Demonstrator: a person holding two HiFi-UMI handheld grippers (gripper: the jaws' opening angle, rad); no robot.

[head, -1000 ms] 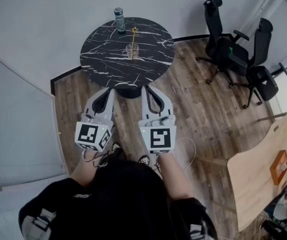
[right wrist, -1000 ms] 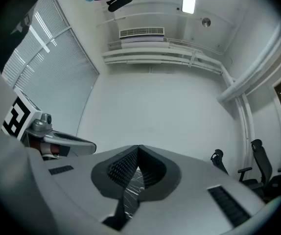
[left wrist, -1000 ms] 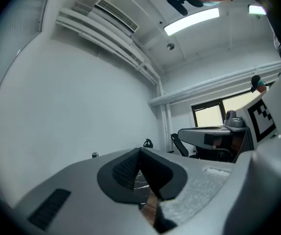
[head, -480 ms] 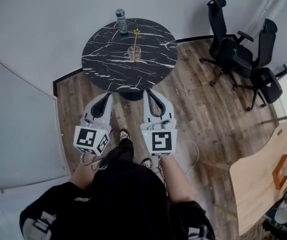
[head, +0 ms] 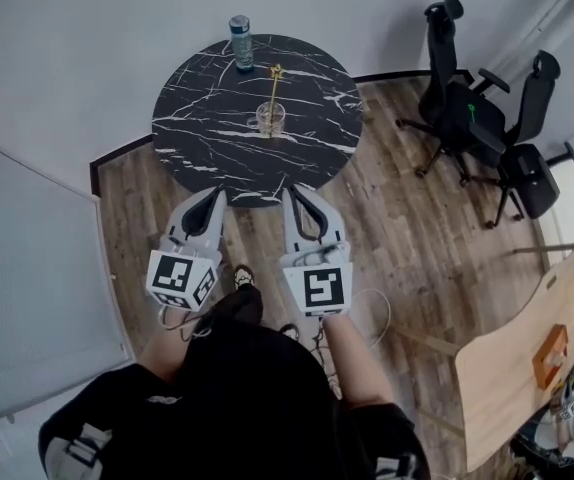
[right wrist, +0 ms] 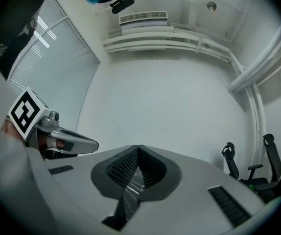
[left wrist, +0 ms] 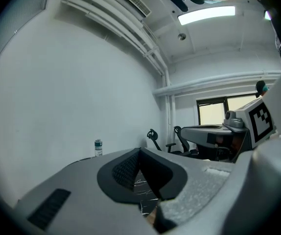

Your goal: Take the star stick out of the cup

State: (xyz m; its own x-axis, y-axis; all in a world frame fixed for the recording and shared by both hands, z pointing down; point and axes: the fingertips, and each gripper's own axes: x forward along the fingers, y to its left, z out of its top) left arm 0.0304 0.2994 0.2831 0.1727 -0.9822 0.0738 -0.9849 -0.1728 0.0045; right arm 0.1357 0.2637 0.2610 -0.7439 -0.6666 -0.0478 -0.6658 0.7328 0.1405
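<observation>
Wooden table (head: 507,368) partly beyond right edge.

Clear cup (head: 270,120) upright near the middle of the black marbled bench (head: 202,138); thin gold star stick (head: 274,90) stands in it, seemingly near-upright

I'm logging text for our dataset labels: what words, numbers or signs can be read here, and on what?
No text can be read.
Label on the bottle: too small to read.
Green mark on the office chair: too small to read.
Cubes on the left gripper and right gripper: black-and-white square markers, no letters.
</observation>
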